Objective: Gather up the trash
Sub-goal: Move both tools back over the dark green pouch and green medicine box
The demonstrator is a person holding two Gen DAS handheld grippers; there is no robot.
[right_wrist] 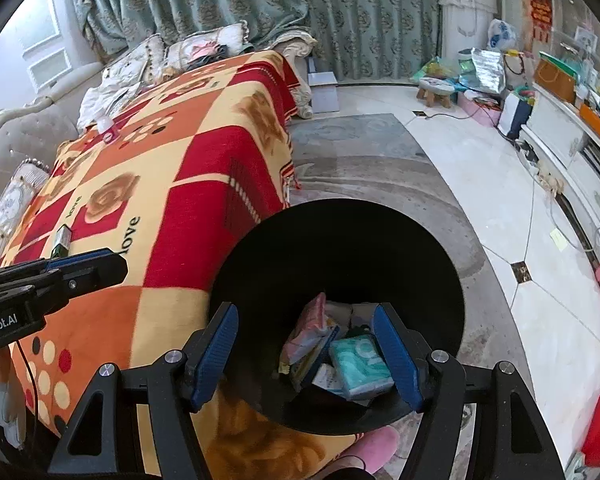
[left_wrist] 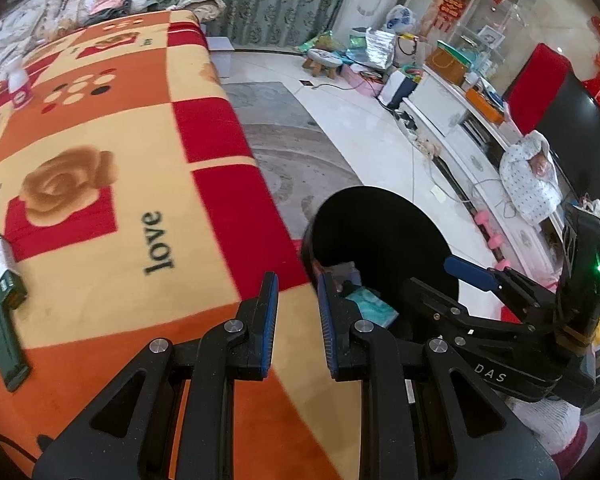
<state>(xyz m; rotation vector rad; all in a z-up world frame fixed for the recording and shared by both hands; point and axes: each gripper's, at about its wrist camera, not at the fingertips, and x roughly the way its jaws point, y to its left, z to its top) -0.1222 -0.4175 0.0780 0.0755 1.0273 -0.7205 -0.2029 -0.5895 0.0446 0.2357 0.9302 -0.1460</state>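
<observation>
Looking down, the right gripper (right_wrist: pixel 306 358) hung open and empty over a black bin (right_wrist: pixel 440 280) holding packets (right_wrist: pixel 360 366), plain only in this view. The left gripper (left_wrist: pixel 298 320), nearly closed, held nothing above the blanket (left_wrist: pixel 100 288) edge; a green box (left_wrist: pixel 4 320) lay near its left edge.

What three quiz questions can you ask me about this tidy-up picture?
1. True or false: the black bin is empty.
2. Pick one. What is lying on the blanket? A: a green box. B: a banana. C: a spoon.
3. Fill the gap: the right gripper hangs open above the ____.

Key: 1 false, packets lie inside it. 2 A. 3 bin.
</observation>
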